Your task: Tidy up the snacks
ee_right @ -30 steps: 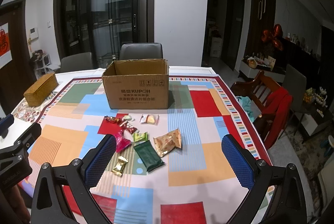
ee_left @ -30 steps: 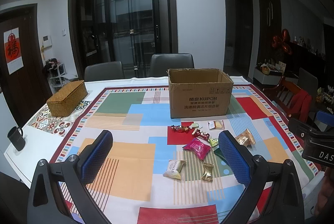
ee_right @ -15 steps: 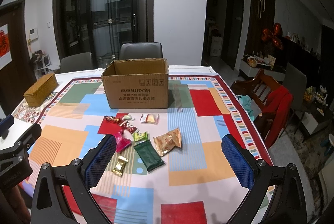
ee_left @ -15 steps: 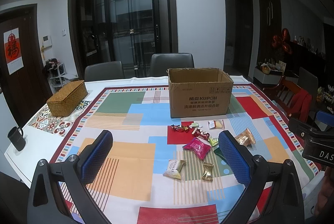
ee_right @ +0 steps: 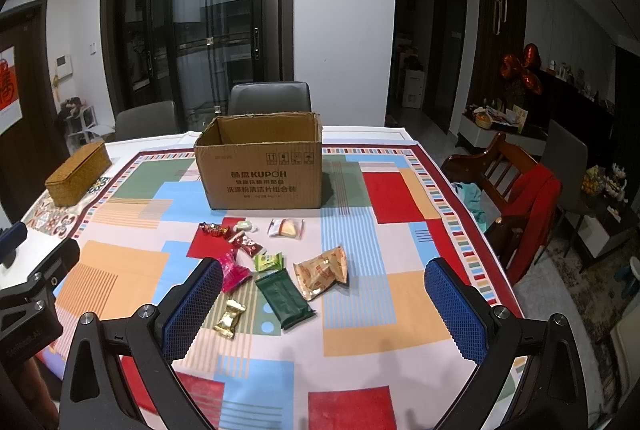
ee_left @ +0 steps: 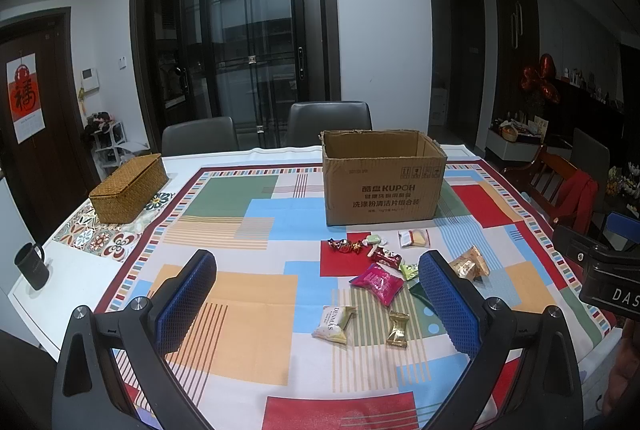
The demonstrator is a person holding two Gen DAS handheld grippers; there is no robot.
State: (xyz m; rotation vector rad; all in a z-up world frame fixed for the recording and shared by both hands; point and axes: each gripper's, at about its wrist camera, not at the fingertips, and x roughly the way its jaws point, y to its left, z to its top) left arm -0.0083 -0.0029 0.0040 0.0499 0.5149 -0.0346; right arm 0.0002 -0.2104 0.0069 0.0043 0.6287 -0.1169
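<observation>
Both grippers hang above the near edge of the table, level and pointing toward the far side. The left gripper has its blue textured pads spread wide with nothing between them, and the right gripper is spread just as wide, also holding nothing. Neither touches any snack.

The snacks lie loose on the patchwork tablecloth of red, blue, orange and green blocks, all in front of the open brown cardboard box printed with KUPOH. Nearest the box are a red foil-wrapped candy, a small pale green candy and a clear packet with a yellow wedge inside. Closer in lie a dark red wrapped sweet, a bright pink packet, a small lime green packet, a tan crinkled packet and a long dark green bar wrapper. Nearest the grippers are a gold foil candy and a white packet marked DENMAS, seen only from the left wrist.

Off to the left, a woven rattan box sits on a patterned tile-print mat, and a black mug stands near the table's corner. Two grey chairs face the far side before dark glass doors. A wooden chair draped with a red garment stands to the right.
</observation>
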